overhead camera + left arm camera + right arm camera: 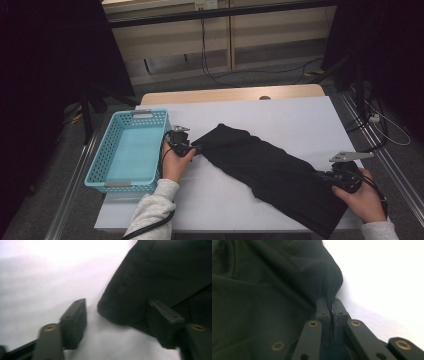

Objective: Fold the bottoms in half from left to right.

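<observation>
A black garment [265, 170] lies in a long diagonal band across the white table cover [300, 115], from the middle toward the near right corner. My left gripper [192, 149] sits at its upper left end. In the left gripper view the jaws [116, 307] stand apart around the folded corner of the garment [170, 270]; one pad rests beside the cloth, while the other is off it on the bare cover. My right gripper [325, 176] is at the lower right end, and its jaws [331, 302] are shut on a pinched fold of the garment [262, 290].
A turquoise plastic basket [100, 160] stands at the table's left edge, just left of my left hand. Cables run over the floor behind the table, and dark stands flank it on both sides.
</observation>
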Tool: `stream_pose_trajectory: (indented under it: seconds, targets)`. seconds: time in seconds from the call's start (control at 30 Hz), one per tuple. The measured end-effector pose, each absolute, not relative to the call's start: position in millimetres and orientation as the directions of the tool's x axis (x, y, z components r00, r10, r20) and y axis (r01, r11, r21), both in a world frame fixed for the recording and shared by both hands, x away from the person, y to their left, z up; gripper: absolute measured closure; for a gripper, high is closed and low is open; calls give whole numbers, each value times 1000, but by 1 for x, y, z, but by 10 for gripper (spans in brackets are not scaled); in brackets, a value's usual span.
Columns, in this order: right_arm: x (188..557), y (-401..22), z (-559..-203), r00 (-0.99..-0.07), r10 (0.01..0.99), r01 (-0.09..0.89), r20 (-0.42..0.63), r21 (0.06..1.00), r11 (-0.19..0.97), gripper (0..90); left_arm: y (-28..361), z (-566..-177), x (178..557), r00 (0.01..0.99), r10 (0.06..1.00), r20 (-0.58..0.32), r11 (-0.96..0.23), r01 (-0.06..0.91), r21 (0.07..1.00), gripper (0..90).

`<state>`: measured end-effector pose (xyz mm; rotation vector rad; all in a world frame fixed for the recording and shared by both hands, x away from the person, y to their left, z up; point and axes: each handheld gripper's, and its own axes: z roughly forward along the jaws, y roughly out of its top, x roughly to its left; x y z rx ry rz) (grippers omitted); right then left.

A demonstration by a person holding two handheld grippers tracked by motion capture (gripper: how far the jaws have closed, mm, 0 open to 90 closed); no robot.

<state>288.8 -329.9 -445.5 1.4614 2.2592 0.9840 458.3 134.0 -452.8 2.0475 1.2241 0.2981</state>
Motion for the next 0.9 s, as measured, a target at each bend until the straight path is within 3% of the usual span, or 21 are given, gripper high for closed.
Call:
stream_pose_trajectory:
  seconds: [0.07,0.3,0.4,0.5,0.9]
  targets:
    - [289,-329,-445,-451,883,697,126,668,261,870,134,-450,457,526,830,-184,-290,690,664,518]
    - [291,-327,-447,-458,881,695,121,666,270,868,136,-448,456,513,828,-226,-278,725,630,796]
    - [291,-327,-446,-454,884,688,112,674,268,849,140,-441,455,500,830,-247,-261,740,620,826]
    - [290,-328,-441,-433,898,666,75,698,263,709,142,-438,454,500,831,-244,-262,739,621,834]
    - [272,-352,-433,-331,937,671,106,725,155,561,146,-417,447,483,848,-220,-252,731,635,840]
